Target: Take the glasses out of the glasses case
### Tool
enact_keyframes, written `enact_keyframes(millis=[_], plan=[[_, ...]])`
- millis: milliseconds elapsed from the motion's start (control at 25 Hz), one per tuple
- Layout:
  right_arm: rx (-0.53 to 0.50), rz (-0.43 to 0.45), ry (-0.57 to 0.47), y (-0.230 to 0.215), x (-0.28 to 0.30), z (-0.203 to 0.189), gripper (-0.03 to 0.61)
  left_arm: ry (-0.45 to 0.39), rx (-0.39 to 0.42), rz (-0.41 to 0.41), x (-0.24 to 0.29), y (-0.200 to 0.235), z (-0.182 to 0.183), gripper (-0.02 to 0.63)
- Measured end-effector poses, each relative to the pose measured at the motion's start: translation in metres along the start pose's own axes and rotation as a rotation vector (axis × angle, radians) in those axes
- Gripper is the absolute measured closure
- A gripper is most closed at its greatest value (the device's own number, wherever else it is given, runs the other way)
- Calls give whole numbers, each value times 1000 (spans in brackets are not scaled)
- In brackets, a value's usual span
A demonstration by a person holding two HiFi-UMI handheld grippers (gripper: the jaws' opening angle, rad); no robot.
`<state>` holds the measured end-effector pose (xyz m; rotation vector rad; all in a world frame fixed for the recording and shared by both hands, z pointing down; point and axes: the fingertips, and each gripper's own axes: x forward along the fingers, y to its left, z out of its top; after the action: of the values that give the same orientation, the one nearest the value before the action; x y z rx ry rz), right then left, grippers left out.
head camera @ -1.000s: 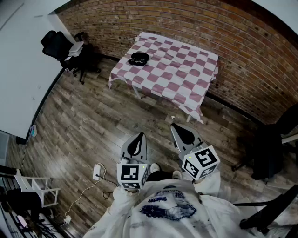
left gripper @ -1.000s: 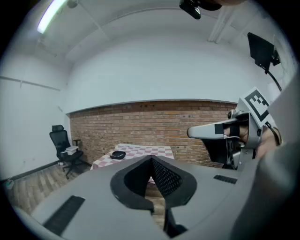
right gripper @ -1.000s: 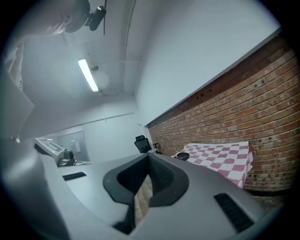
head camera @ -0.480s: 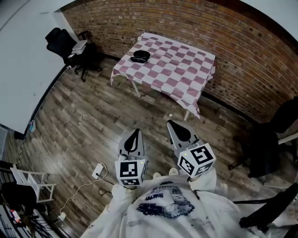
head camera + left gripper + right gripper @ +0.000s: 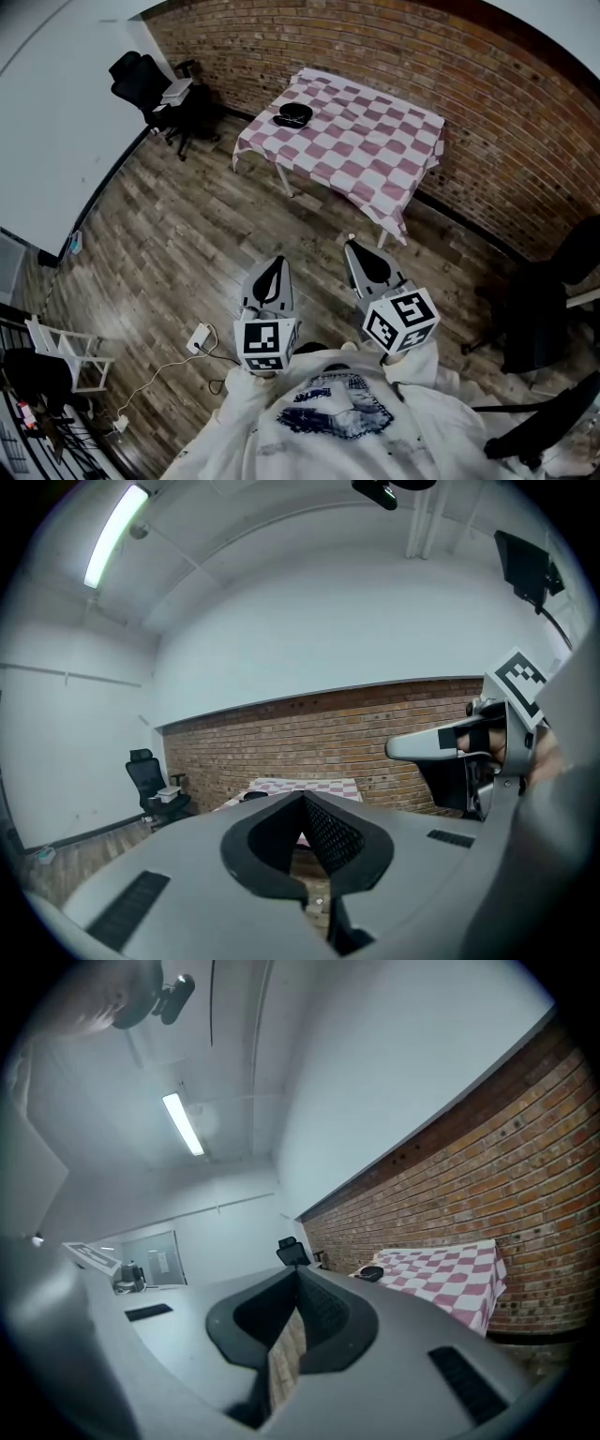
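Note:
A black glasses case (image 5: 293,115) lies closed near the far left corner of a table with a pink-and-white checked cloth (image 5: 361,150), far ahead across the wooden floor. My left gripper (image 5: 278,262) and right gripper (image 5: 350,247) are held side by side in front of the person's chest. Both point towards the table, well short of it. Each has its jaws shut with nothing between them. In the left gripper view the case (image 5: 255,795) shows small beyond the shut left gripper (image 5: 302,800). In the right gripper view the case (image 5: 372,1273) lies to the right of the right gripper (image 5: 298,1270).
A brick wall (image 5: 394,56) runs behind the table. A black office chair (image 5: 141,80) stands at the back left, and more dark chairs (image 5: 553,309) stand at the right. A white folding chair (image 5: 56,349) and a power strip with its cable (image 5: 197,342) are on the floor at the lower left.
Both grippers have been carried a little forward towards the table as the person moves. Their jaws stay shut.

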<state>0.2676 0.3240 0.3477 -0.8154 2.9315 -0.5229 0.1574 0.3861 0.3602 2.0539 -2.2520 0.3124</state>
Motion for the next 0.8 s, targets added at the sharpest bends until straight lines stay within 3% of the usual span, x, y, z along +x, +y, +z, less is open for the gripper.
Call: enact_keyframes(millis=[480, 800], plan=[[23, 12, 1, -18, 15, -3, 565, 12, -5, 15, 20, 9, 1, 606], [-6, -30, 19, -41, 60, -5, 565, 2, -20, -16, 73, 40, -5, 606]])
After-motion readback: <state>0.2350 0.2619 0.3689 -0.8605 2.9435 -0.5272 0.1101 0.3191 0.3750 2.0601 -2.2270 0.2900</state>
